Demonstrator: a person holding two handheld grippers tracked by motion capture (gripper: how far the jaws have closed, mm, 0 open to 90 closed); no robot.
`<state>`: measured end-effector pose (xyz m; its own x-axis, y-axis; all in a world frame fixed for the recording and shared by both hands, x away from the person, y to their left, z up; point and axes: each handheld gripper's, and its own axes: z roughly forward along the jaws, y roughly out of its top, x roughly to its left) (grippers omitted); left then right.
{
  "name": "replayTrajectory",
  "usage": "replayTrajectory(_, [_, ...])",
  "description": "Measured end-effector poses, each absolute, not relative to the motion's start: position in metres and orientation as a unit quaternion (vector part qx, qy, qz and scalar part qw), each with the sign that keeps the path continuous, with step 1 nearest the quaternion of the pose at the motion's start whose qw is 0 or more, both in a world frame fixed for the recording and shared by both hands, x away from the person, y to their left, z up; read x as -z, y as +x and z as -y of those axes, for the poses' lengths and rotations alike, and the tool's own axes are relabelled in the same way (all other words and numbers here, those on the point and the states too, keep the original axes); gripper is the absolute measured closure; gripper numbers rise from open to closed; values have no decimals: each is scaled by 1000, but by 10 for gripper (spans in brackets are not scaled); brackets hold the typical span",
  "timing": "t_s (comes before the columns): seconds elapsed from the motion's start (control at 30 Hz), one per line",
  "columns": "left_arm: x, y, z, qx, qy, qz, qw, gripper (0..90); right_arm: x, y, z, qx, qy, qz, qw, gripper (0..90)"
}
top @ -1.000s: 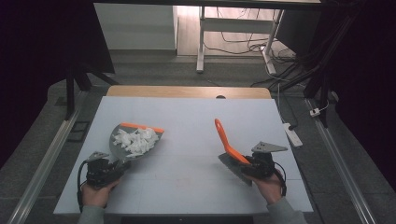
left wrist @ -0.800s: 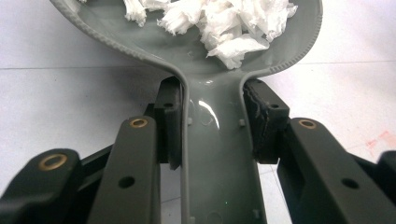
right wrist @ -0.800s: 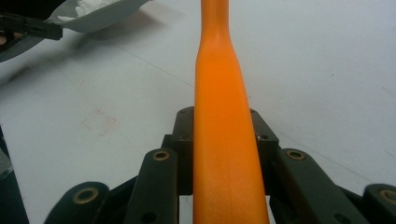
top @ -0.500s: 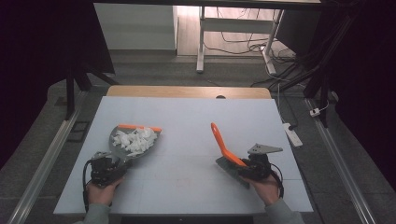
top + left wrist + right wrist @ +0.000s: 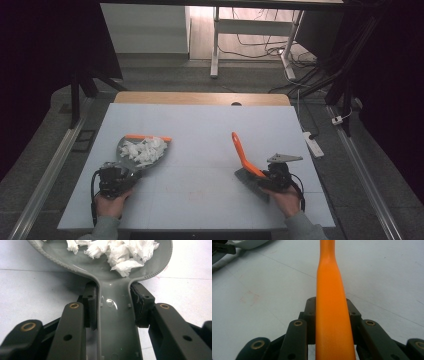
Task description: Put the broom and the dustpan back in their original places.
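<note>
A grey dustpan [image 5: 125,145] with an orange lip lies at the table's left and holds a heap of white paper scraps [image 5: 143,149]. My left gripper [image 5: 120,176] is shut on the dustpan handle [image 5: 115,322], one pad pressed to each side, with the paper scraps [image 5: 120,252] just ahead. At the right, my right gripper [image 5: 266,179] is shut on an orange brush handle [image 5: 239,148] that slants up and away from it. That orange handle [image 5: 329,277] runs straight out between the right gripper's [image 5: 332,307] jaws. A grey part [image 5: 246,175] sits under the handle on the table.
The white table [image 5: 200,125] has a wooden strip [image 5: 200,98] along its far edge. A power strip [image 5: 313,143] lies on the floor to the right. Desk legs [image 5: 215,45] and cables stand beyond the table. Faint reddish marks [image 5: 192,192] show near the front.
</note>
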<state>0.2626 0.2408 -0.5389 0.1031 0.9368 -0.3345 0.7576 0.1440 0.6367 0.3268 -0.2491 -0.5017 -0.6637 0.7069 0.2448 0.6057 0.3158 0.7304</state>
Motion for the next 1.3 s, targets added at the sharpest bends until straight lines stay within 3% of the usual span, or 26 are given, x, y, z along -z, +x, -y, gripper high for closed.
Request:
replayTrajectory(0.23, [541,265,-238,-119,646,-660,365,612,503,334,255,-407,406,-815,71,679])
replayTrajectory(0.63, [542,265,-237,-115,653,-653,366,597,509,347,264,-377,427,-818,85,504])
replayTrajectory(0.97, [536,262,-238,-135,666,-643,354,301,511,351,270,-346,455,-813,110,413])
replayTrajectory(1.3, [517,240,-246,-157,709,-578,371,273,493,337,271,-387,402,-818,139,436])
